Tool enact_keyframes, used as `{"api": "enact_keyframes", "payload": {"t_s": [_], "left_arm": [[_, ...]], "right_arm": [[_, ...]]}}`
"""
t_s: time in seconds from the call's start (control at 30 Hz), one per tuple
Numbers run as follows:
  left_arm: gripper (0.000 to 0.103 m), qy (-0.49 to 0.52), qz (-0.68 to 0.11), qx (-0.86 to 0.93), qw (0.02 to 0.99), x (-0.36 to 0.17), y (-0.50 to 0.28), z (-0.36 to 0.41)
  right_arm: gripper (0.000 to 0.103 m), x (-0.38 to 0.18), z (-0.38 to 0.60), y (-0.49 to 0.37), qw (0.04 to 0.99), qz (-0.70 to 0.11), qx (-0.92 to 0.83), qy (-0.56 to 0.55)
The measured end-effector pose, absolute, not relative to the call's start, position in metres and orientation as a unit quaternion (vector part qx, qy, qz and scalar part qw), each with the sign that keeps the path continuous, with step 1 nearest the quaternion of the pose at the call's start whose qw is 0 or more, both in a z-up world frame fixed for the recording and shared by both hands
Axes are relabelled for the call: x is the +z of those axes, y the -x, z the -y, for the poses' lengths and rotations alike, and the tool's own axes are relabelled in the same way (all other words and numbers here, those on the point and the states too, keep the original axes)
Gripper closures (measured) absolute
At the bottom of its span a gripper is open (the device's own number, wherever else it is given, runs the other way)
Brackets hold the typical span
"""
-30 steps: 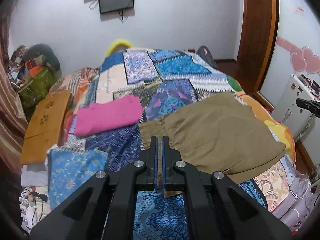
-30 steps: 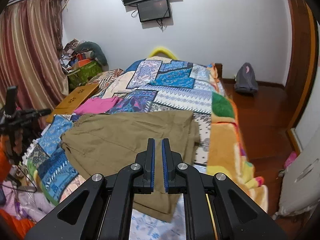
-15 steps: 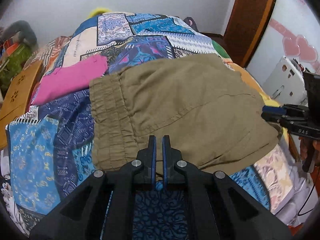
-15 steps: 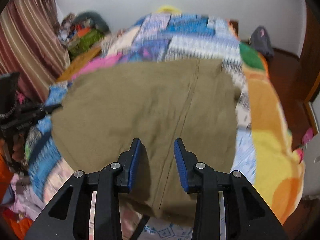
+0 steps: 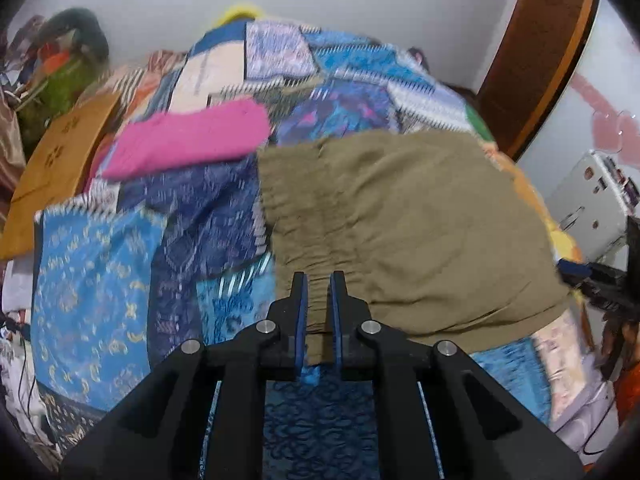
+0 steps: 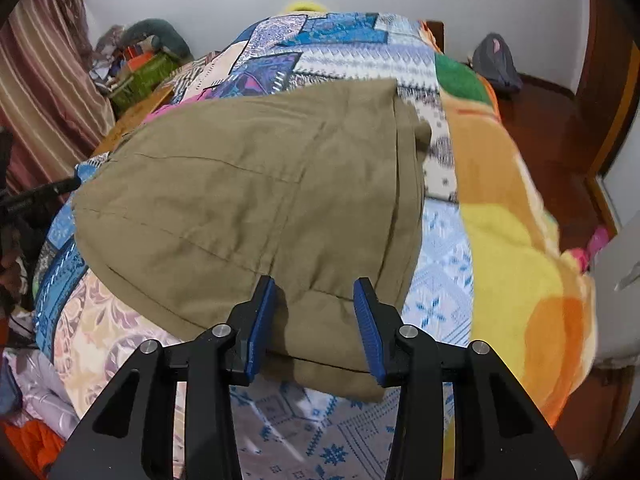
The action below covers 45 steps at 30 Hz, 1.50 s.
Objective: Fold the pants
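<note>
Olive-brown pants (image 5: 408,224) lie folded flat on the patchwork bedspread, and they fill the middle of the right wrist view (image 6: 248,200). My left gripper (image 5: 319,280) hovers over the gathered waistband at the pants' near left corner, its jaws slightly apart with the fabric showing between them, nothing held. My right gripper (image 6: 314,286) is wide open just above the near edge of the pants at the leg end, empty. The other gripper shows as a dark shape at the right edge of the left wrist view (image 5: 600,280).
A folded pink garment (image 5: 188,140) lies on the bed to the left of the pants. A wooden board (image 5: 56,160) and a pile of clutter stand at the far left. A white cabinet (image 5: 592,208) stands to the right. A dark backpack (image 6: 496,60) sits on the wood floor.
Both grippers have dropped toward the pants from a raised position. The right gripper has opened wide, the left has opened a small gap and shifted to the waistband corner.
</note>
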<state>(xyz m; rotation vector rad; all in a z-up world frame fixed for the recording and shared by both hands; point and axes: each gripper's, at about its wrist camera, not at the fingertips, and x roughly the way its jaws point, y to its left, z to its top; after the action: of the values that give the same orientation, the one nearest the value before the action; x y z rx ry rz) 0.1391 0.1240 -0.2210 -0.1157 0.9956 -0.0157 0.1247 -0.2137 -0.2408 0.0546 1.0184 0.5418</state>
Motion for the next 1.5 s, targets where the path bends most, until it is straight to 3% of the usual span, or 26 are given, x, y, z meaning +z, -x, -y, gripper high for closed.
{"api": "enact_keyframes", "payload": {"t_s": [0.13, 0.3, 0.47, 0.6, 0.73, 1.13, 1.43, 1.5], "left_arm": [[0.093, 0.064, -0.487, 0.006, 0.871, -0.236, -0.137, -0.125], [0.092, 0.073, -0.477, 0.015, 0.876, -0.211, -0.140, -0.138], [0.064, 0.071, -0.442, 0.036, 0.893, -0.180, -0.159, -0.150], [0.060, 0.057, -0.436, 0.042, 0.897, -0.173, -0.189, -0.155], [0.043, 0.053, -0.449, 0.064, 0.890, -0.182, -0.225, -0.158], [0.042, 0.065, -0.515, 0.020, 0.855, -0.238, -0.307, -0.153], [0.041, 0.058, -0.528, 0.026, 0.847, -0.265, -0.314, -0.153], [0.038, 0.070, -0.526, 0.029, 0.847, -0.268, -0.313, -0.157]], "right_arm": [[0.063, -0.241, 0.224, -0.126, 0.832, -0.495, 0.249, -0.035], [0.061, -0.218, 0.230, -0.136, 0.844, -0.484, 0.231, -0.017], [0.060, -0.191, 0.228, -0.158, 0.867, -0.444, 0.226, -0.008], [0.060, -0.187, 0.221, -0.188, 0.873, -0.433, 0.224, -0.001], [0.058, -0.189, 0.211, -0.216, 0.875, -0.429, 0.225, 0.003], [0.057, -0.228, 0.176, -0.321, 0.862, -0.451, 0.230, 0.031], [0.057, -0.272, 0.167, -0.369, 0.840, -0.482, 0.249, 0.004], [0.066, -0.272, 0.166, -0.367, 0.840, -0.474, 0.262, 0.002]]}}
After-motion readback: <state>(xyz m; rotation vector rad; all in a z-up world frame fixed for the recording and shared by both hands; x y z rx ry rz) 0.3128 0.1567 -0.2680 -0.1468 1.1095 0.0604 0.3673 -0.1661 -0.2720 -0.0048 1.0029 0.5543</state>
